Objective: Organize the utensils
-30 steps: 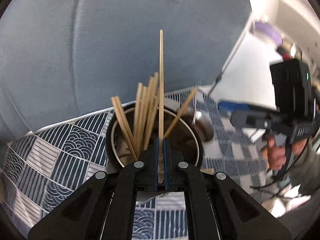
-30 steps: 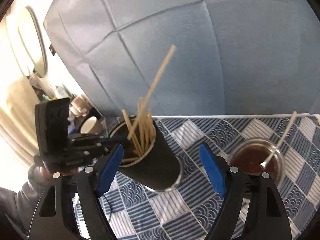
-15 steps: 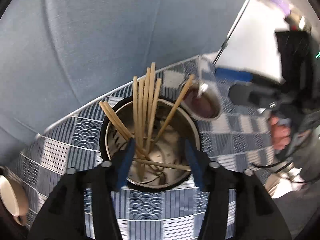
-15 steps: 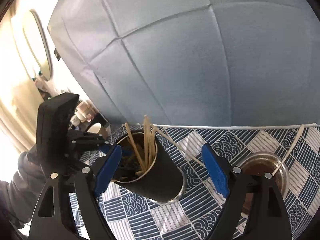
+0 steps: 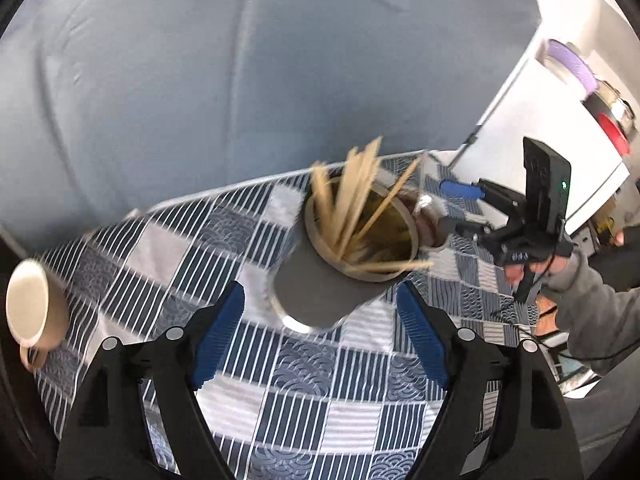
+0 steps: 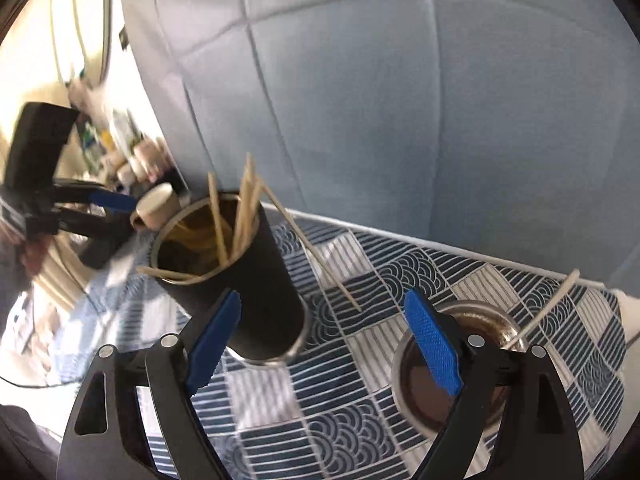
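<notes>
Through your left camera, your left gripper (image 5: 320, 336) hangs with its fingers spread wide and empty, just near of the black cup (image 5: 320, 280) of chopsticks (image 5: 352, 200) on the checked cloth (image 5: 340, 392). A beige mug (image 5: 30, 312) sits far left.

Through your right camera, your right gripper (image 6: 322, 344) is likewise spread and empty. The cup (image 6: 256, 280) stands left; one chopstick (image 6: 316, 256) leans over its rim onto the cloth (image 6: 352, 420). A bowl (image 6: 460, 368) of brown liquid sits right.

Patterned blue-and-white tablecloth (image 5: 320, 380) fills lower frame. Beige mug (image 5: 34, 312) at left edge. Grey-blue cushion (image 5: 240, 80) occupies upper frame.
</notes>
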The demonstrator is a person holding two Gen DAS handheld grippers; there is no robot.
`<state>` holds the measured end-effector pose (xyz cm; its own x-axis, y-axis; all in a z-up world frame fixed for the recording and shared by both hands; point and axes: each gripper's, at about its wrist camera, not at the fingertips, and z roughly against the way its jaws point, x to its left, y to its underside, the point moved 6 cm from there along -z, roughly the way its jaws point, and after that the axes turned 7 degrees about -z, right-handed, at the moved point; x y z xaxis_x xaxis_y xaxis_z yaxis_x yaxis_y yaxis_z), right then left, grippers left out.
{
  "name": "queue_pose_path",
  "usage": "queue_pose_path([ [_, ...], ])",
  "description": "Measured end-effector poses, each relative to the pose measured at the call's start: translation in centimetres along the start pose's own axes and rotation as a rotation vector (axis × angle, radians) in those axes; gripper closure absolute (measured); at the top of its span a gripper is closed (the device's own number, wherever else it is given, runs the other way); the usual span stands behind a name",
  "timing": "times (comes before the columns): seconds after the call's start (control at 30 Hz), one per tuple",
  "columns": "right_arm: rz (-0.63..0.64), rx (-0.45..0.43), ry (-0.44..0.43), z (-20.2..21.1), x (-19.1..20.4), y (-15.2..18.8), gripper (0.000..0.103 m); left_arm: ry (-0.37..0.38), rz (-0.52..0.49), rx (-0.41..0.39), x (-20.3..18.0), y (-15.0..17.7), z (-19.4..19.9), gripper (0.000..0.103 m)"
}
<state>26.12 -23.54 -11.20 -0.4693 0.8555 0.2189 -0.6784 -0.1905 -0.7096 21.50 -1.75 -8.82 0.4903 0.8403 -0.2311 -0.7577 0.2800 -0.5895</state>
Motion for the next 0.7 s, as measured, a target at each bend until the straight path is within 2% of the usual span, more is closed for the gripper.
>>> queue_pose_path([
  [0.17, 0.058, 0.060, 0.011, -3.3, -0.8, -0.6, 0.024, -0.050, 0.109, 0.023, 2.1, 2.0, -0.3, 0.024],
  [0.4, 0.099, 0.064, -0.015, -3.3, -1.4, -0.2, 0.024, -0.075, 0.195, 0.032, 3.4, 1.5, -0.4, 0.022],
  [0.5, 0.090, 0.052, -0.024, -2.4, -1.8, 0.4, 0.024, -0.059, 0.184, 0.028, 3.0, -0.9, -0.4, 0.022],
  [0.57, 0.058, 0.036, -0.044, -1.4, -2.1, 1.1, 0.024, -0.039, 0.137, 0.042, 2.4, -3.0, -0.7, 0.022],
  [0.7, -0.019, 0.025, -0.070, 0.3, -2.7, 2.8, 0.024, 0.007, 0.013, 0.146, 0.6, -8.1, -2.8, 0.022],
])
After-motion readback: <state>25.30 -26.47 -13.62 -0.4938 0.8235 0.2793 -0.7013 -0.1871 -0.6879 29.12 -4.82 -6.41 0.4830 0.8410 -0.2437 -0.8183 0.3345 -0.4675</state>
